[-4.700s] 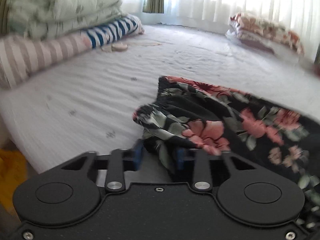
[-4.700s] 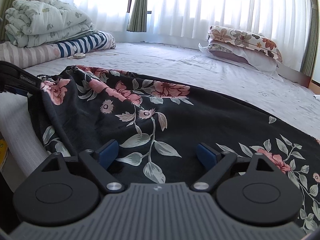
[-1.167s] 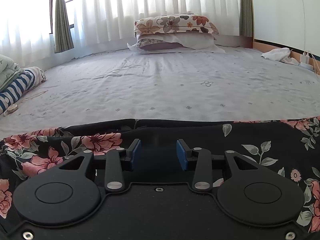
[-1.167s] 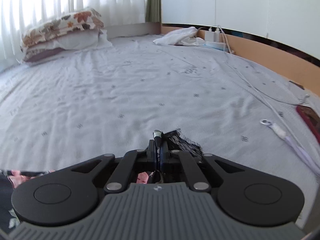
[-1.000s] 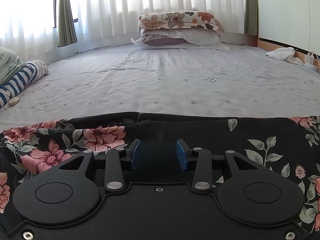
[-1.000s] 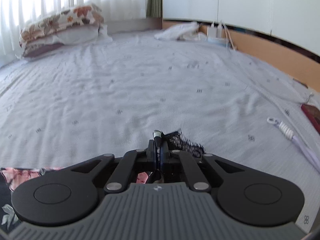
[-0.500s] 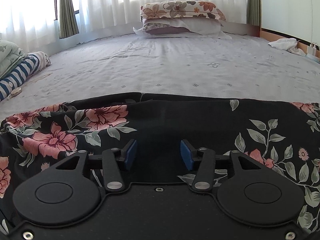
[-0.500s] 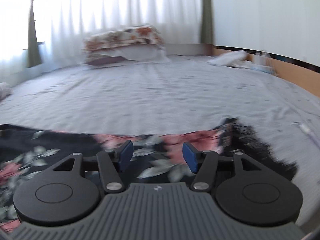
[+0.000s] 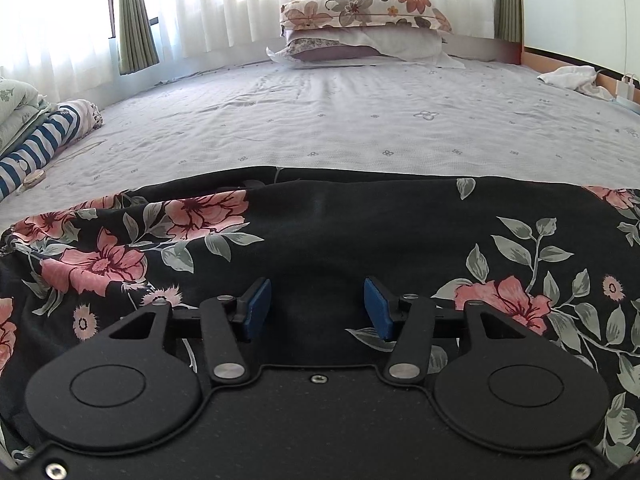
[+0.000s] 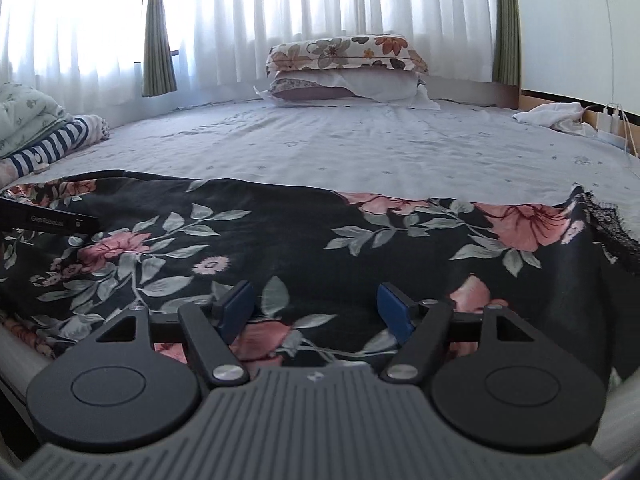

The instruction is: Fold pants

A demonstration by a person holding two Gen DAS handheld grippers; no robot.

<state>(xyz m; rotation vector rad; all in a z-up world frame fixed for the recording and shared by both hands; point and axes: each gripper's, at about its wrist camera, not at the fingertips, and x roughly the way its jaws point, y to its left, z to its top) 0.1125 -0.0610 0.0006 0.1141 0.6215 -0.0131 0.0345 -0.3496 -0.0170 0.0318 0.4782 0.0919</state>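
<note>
The black floral pants [image 9: 320, 240] are spread flat across the near edge of the bed [image 9: 360, 128]. The left gripper [image 9: 317, 308] is held wide open above the fabric, nothing gripped. The right gripper [image 10: 316, 312] is likewise spread wide and empty over the pants [image 10: 300, 240].

Black floral pants [image 9: 360, 232] flat on bed

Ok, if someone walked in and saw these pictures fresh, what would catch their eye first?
Most striking are the black floral pants, spread flat across the near edge of the bed. Both the left gripper and right gripper hang open just above them, holding nothing. Beyond, stacked floral pillows sit against bright white curtains.
</note>
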